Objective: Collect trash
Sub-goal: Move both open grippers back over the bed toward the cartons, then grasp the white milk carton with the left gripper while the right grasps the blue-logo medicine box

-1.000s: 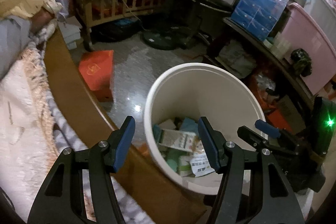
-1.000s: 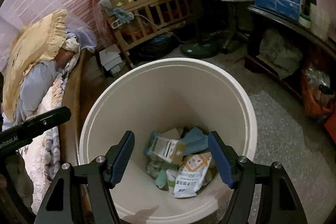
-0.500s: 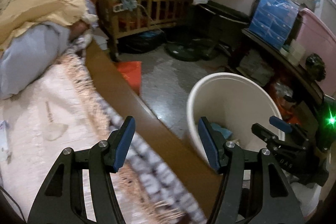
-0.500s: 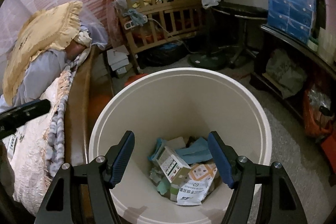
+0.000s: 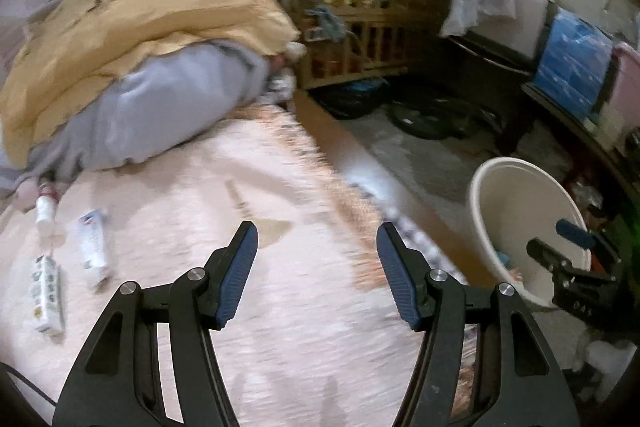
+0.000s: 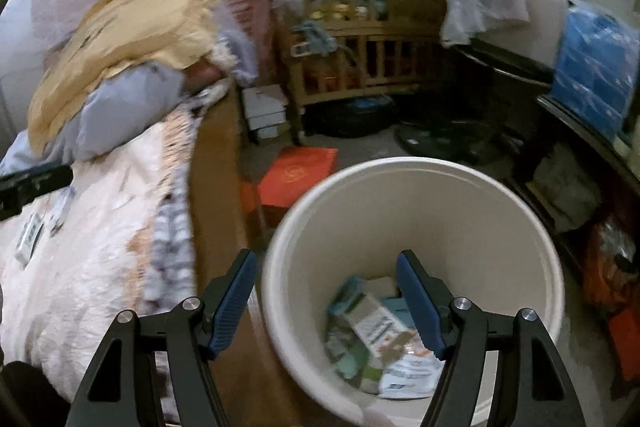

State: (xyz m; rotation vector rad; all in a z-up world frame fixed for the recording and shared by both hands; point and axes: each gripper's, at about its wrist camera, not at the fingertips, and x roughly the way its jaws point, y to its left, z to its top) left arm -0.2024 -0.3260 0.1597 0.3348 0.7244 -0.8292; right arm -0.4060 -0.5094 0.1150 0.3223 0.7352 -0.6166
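Three trash packets (image 5: 48,291) are lying on the bed (image 5: 280,347), lower left of frame; left gripper (image 5: 316,267) and right gripper (image 6: 326,295) jaws are standing wide, empty; bin (image 6: 500,195) is sitting lower right, holding wrappers (image 6: 376,339).

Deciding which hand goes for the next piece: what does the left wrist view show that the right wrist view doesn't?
Left wrist only: a clear look at the loose items on the blanket at far left: a small bottle, a tube and a flat packet, with the left gripper open and empty over the bed.

Right wrist only: the trash in the bottom of the bucket, and an orange box on the floor. The right gripper is open and empty.

Both: bucket, bed, yellow pillow, wooden crib.
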